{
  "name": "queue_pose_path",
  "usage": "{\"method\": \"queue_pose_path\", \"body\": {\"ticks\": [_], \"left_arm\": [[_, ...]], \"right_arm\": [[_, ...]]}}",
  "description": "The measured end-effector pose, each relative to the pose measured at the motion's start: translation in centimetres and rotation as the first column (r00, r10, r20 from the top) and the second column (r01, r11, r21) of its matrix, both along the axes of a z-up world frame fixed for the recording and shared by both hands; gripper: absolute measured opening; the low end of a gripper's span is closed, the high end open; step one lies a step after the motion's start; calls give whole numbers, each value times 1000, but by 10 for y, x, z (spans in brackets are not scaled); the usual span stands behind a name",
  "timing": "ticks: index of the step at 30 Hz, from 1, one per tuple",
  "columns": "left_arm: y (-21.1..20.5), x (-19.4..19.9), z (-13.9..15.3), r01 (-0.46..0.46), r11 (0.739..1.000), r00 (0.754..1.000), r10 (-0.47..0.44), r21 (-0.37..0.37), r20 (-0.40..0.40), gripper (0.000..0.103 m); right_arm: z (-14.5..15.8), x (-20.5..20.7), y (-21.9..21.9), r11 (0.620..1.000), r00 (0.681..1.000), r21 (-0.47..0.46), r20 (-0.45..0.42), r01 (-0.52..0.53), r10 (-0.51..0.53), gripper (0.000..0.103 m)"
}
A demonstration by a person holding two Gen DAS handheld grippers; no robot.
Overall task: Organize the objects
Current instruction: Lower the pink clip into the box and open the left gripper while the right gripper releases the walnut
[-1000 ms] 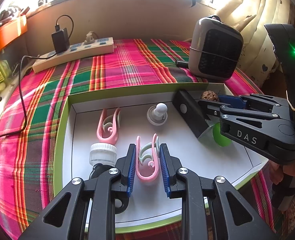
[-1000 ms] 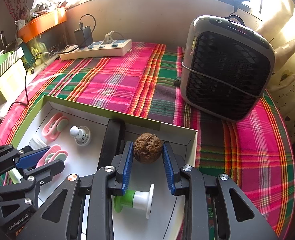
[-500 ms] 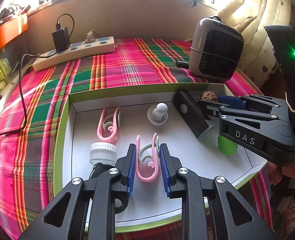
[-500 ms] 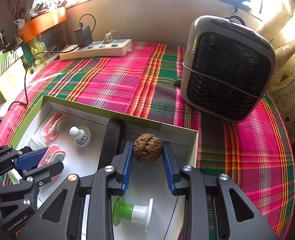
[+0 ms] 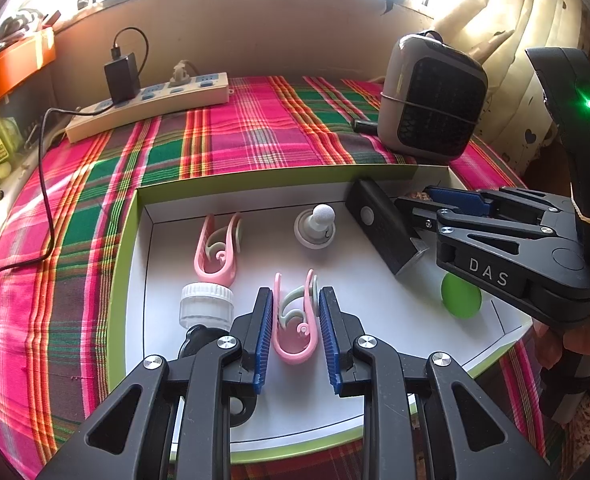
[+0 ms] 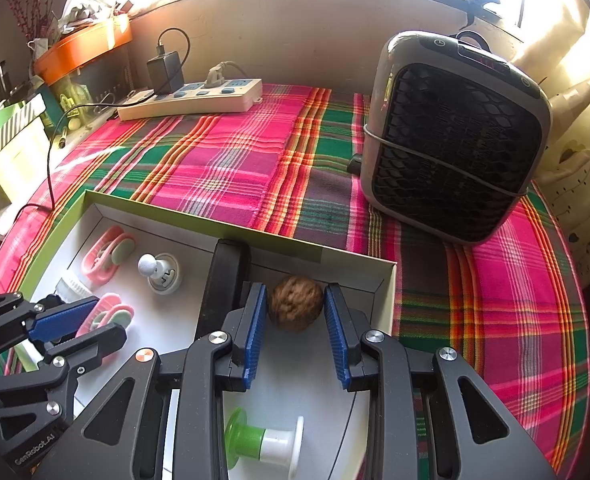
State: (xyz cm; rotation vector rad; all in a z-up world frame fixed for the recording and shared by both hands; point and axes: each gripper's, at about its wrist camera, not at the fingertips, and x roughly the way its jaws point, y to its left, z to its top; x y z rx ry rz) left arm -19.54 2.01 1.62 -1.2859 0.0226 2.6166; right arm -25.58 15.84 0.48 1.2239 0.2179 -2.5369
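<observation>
With your left gripper (image 5: 295, 320) closed on the pink clip (image 5: 295, 322) near the tray's (image 5: 125, 264) front edge and your right gripper (image 6: 295, 312) holding the walnut (image 6: 295, 303) in its far right corner, lift both straight up, clear of the rim.

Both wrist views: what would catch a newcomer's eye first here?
The bright pink-and-green plaid cloth under everything, with a white tray rimmed in green lying on it. In the tray, the left gripper is closed on a pink clip, and the right gripper is closed on a walnut at the tray's far right corner. A grey heater stands on the cloth behind the tray.
</observation>
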Motion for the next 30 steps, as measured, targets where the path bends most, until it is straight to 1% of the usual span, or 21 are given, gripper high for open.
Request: {"method": "queue_pose_path", "body": {"ticks": [13,21,23,25,27,30], "left_arm": [[0,-1,0,-2,1000,1000,2,-2,1,23],[-1,2,-1,-14,1000,1000,14,-7,4,28],[-1,2,0,-14,1000,1000,14,-7,5,30],[-1,1,0,-14,1000,1000,14,-9,4,32],[-1,2,0,-18,1000,1000,18,-21,0,35],[-1,4,1,-16,1000,1000,16,-18,-1,35]], "right_arm": [[1,1,1,1000,1000,5,-4,7,-7,31],[1,2,2,1000,1000,5,-10,14,-14,31],[2,2,3,1000,1000,4,-12,17,-17,34],[3,2,3,1000,1000,1,-15,18,-18,39],[3,3,4,1000,1000,-1,-15,18,-18,40],[4,5,4,1000,1000,-6,-13,19,-19,40]]}}
